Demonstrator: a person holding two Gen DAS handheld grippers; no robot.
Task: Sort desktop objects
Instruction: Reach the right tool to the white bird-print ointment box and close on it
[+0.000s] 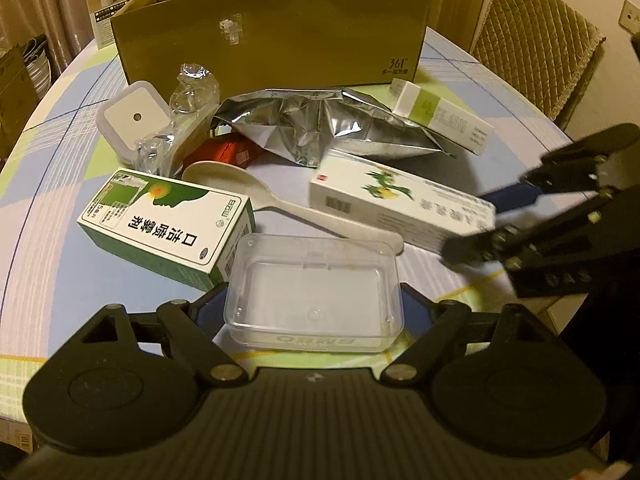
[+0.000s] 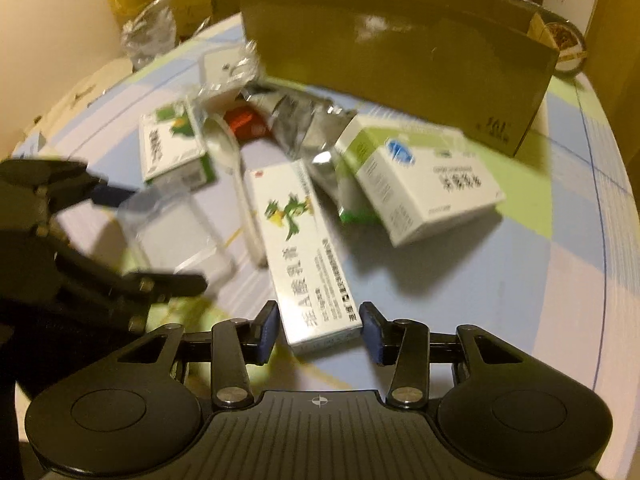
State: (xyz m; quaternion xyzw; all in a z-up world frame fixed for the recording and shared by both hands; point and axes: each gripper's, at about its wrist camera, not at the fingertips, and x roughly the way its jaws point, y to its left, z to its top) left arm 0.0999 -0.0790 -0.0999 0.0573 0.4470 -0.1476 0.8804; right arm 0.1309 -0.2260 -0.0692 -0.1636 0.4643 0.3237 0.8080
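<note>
A clear plastic box (image 1: 314, 292) sits between the fingers of my left gripper (image 1: 314, 298), which is shut on its two sides. The same box (image 2: 180, 232) is blurred in the right wrist view. A long white box with a green dragon drawing (image 1: 400, 204) lies on the table. My right gripper (image 2: 320, 332) straddles the near end of this dragon box (image 2: 312, 256). Its blue pads (image 2: 268, 332) stand close beside the box, with a thin gap on the left. The right gripper (image 1: 486, 224) also shows in the left wrist view.
An open cardboard box (image 1: 272, 36) stands at the back. Before it lie a silver foil bag (image 1: 320, 128), a green-white spray box (image 1: 164, 220), a cream spoon (image 1: 256, 192), a white-green carton (image 1: 444, 116), a white square container (image 1: 134, 116) and a red packet (image 1: 228, 150). A chair (image 1: 536, 48) stands at the right.
</note>
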